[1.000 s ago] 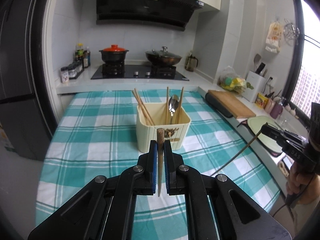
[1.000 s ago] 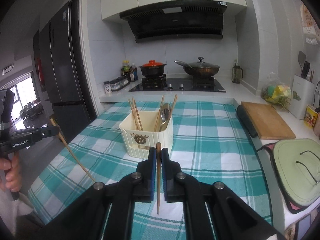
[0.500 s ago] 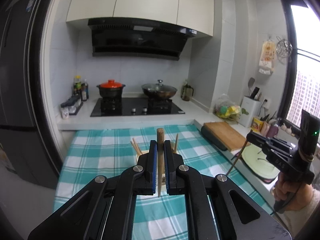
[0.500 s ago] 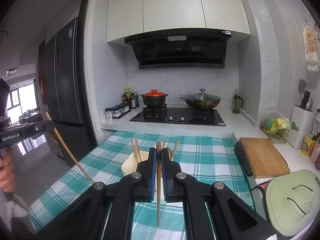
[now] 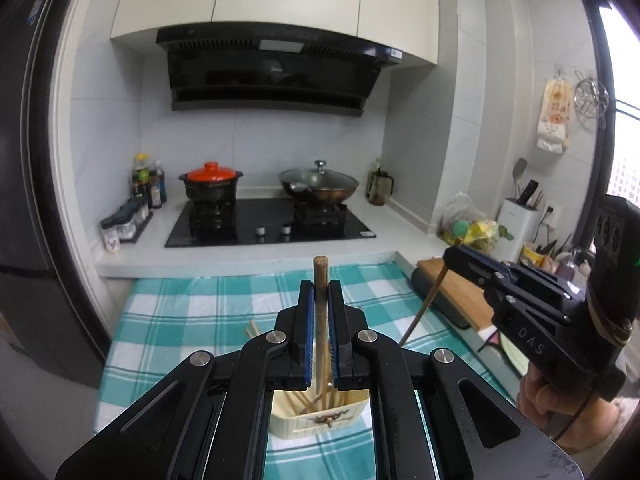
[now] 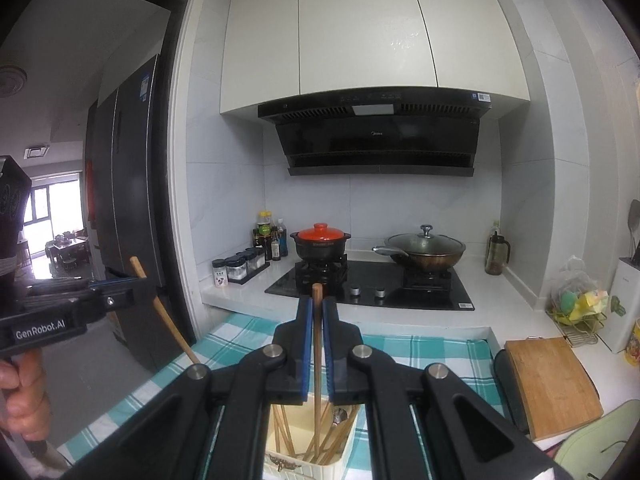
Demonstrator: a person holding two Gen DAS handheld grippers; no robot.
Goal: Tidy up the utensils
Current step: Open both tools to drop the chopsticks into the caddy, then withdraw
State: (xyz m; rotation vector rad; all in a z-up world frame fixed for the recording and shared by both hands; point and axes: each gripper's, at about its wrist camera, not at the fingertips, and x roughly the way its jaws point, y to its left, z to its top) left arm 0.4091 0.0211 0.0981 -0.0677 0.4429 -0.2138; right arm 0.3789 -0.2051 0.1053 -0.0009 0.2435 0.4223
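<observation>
We hold one wooden chopstick in each hand. In the left wrist view, the left gripper (image 5: 320,320) is closed on a thick chopstick (image 5: 321,280) that stands upright between its blue-padded fingers (image 5: 307,336), its blunt end above the pads and its lower tip low in the frame, over the open cream utensil holder (image 5: 320,420). In the right wrist view, the right gripper (image 6: 318,328) is likewise clamped on a thinner chopstick (image 6: 317,308), also upright, whose lower end hangs within the outline of the same holder (image 6: 312,444) at the bottom centre; whether it has passed the rim we cannot tell. The holder stands on the checked cloth of the counter (image 6: 420,348) and already contains several chopsticks and a spoon (image 6: 340,416). The relation that matters is vertical: each stick's long axis runs top to bottom of its frame, and the holder lies directly beneath both pairs of fingers. We judge both hands about equally near, so a lowering and release would seat either stick.
</observation>
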